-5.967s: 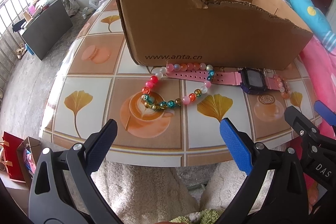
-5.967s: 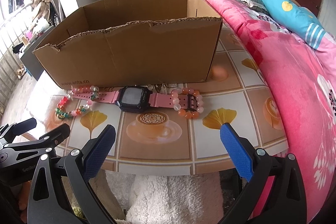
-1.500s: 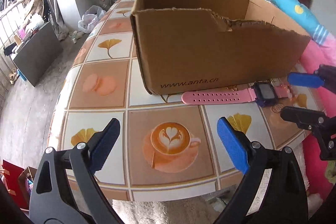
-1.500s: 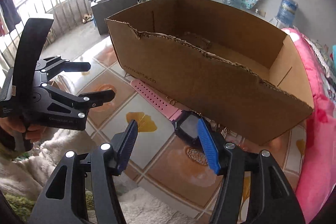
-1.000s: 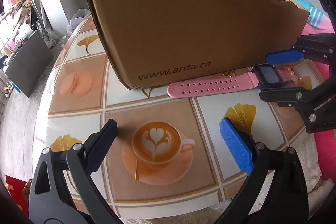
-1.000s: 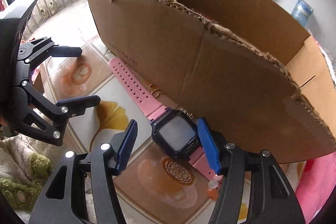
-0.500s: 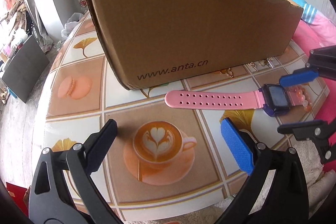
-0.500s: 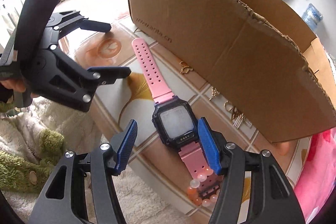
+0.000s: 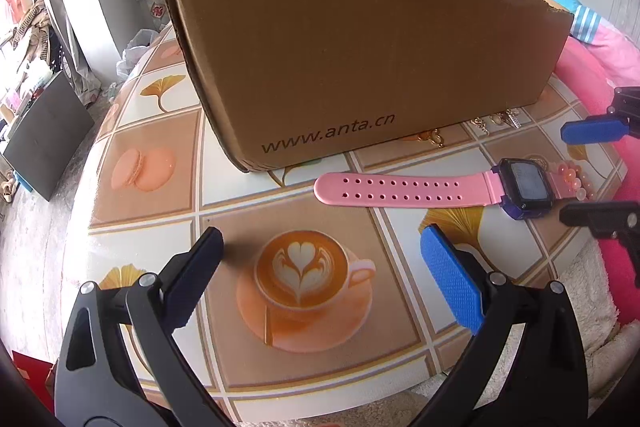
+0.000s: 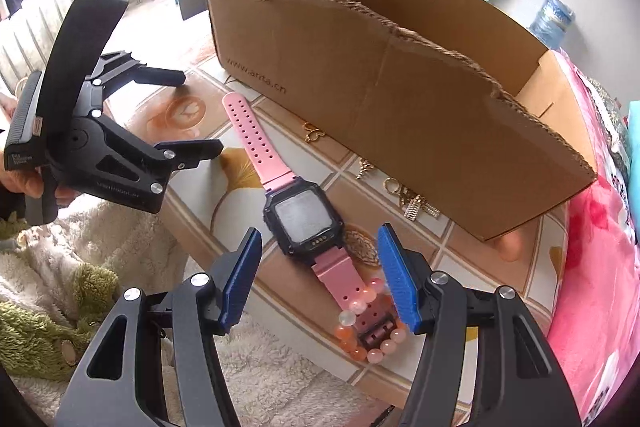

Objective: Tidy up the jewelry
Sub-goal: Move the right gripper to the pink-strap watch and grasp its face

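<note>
Right hand-held gripper hangs over the pink watch with its blue pads standing apart on either side of the dark square case and the lower strap; neither pad touches the watch, so it holds nothing. That watch lies flat on the worktop, stretched out straight near the front edge, its long perforated strap pointing toward the left end of the cardboard box and its short strap running under a peach bead bracelet that sits right at the worktop's edge. From the left wrist view the watch lies level across the right side, with the right hand-held gripper's blue pad above its case and black finger below it. Between the watch and the box's front wall a few small gold pieces lie scattered on the tiles, one loop-shaped piece nearer the strap's long end. The box stands open-topped along the back of the worktop, its front wall torn in a ragged line and printed with a web address. Left hand-held gripper is wide open and empty above the printed coffee cup picture near the front left of the worktop, well apart from the watch; a hand grips its handle. Beyond the worktop's right edge lies a pink flowered bedcover, and fluffy white fabric shows below the front edge.
</note>
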The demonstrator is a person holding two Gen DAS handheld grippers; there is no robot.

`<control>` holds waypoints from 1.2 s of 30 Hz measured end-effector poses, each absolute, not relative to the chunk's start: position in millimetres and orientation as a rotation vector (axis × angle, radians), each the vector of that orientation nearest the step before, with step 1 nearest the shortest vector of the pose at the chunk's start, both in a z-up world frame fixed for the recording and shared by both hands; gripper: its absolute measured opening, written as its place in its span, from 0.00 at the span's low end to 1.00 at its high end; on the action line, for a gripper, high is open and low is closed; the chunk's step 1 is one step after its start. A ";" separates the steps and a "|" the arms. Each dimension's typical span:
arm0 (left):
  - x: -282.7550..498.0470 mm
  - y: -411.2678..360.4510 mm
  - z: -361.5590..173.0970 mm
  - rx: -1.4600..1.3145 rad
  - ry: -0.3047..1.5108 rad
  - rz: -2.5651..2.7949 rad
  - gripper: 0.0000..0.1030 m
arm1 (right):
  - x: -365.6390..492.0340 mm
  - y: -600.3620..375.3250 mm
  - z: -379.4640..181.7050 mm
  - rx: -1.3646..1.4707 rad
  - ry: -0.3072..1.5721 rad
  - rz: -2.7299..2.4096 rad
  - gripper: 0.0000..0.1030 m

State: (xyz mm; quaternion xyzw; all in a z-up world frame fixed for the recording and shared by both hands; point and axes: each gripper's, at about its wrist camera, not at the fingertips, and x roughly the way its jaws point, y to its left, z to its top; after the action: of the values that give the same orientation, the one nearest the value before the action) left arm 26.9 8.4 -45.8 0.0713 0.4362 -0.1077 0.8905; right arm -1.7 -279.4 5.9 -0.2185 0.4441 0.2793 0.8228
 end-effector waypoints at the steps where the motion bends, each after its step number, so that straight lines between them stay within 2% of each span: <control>1: 27.0 8.6 -45.7 0.148 0.906 -0.224 0.93 | -3.4 -277.8 6.2 -0.472 0.935 0.598 0.57; 15: 26.5 11.3 -46.5 0.142 0.902 -0.225 0.93 | -7.0 -304.0 4.6 -0.392 0.924 0.521 0.57; 18: 26.1 12.2 -46.8 0.140 0.900 -0.223 0.93 | -14.2 -306.7 -2.4 -0.426 0.944 0.518 0.47; 23: 26.7 11.4 -46.8 0.142 0.905 -0.220 0.93 | -15.3 -310.1 -16.9 -0.509 0.971 0.469 0.18; 25: 27.5 10.8 -46.8 0.143 0.908 -0.218 0.93 | -9.8 -313.4 -13.4 -0.453 0.992 0.501 0.09; 34: 28.5 9.3 -46.9 0.139 0.913 -0.208 0.93 | 42.6 -366.5 12.2 -0.127 0.964 0.413 0.10; 36: 28.5 9.1 -46.6 0.139 0.915 -0.208 0.93 | 54.1 -374.6 10.7 -0.099 0.983 0.357 0.20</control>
State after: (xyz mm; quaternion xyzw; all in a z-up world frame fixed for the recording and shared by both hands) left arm 28.5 9.1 -46.6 0.0671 0.4404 -0.1000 0.8897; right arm 54.1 -374.6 10.7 -0.0472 0.4692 0.1702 0.8652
